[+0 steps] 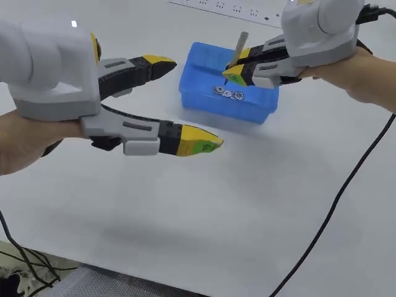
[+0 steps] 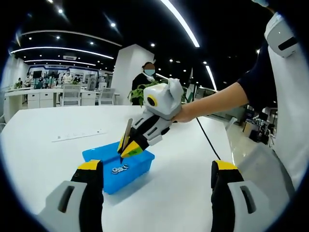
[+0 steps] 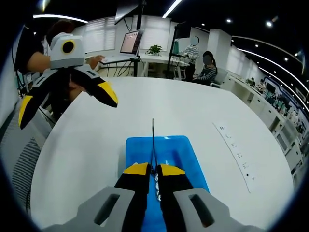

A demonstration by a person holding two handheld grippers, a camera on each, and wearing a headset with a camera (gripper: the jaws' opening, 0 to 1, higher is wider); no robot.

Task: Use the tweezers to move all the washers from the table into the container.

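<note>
A blue container [image 1: 230, 111] stands on the white table with three washers [image 1: 229, 94] lying inside it. My right gripper [image 1: 232, 74] hovers over the container, shut on metal tweezers [image 1: 240, 44] that point steeply down into it. The right gripper view looks along the tweezers [image 3: 153, 137] pinched at my right gripper [image 3: 154, 169], above the container [image 3: 133, 147]. My left gripper [image 1: 185, 102] is open and holds nothing, left of the container and above the table. Its own view shows the container [image 2: 133, 175], the washers [image 2: 119, 169] and the right gripper [image 2: 131, 149] with the tweezers [image 2: 127, 134].
A white power strip [image 1: 226, 7] lies at the table's far edge behind the container. A black cable [image 1: 337, 201] trails across the table on the right. Open white tabletop [image 1: 204, 216] lies in front. People sit and stand at desks in the background.
</note>
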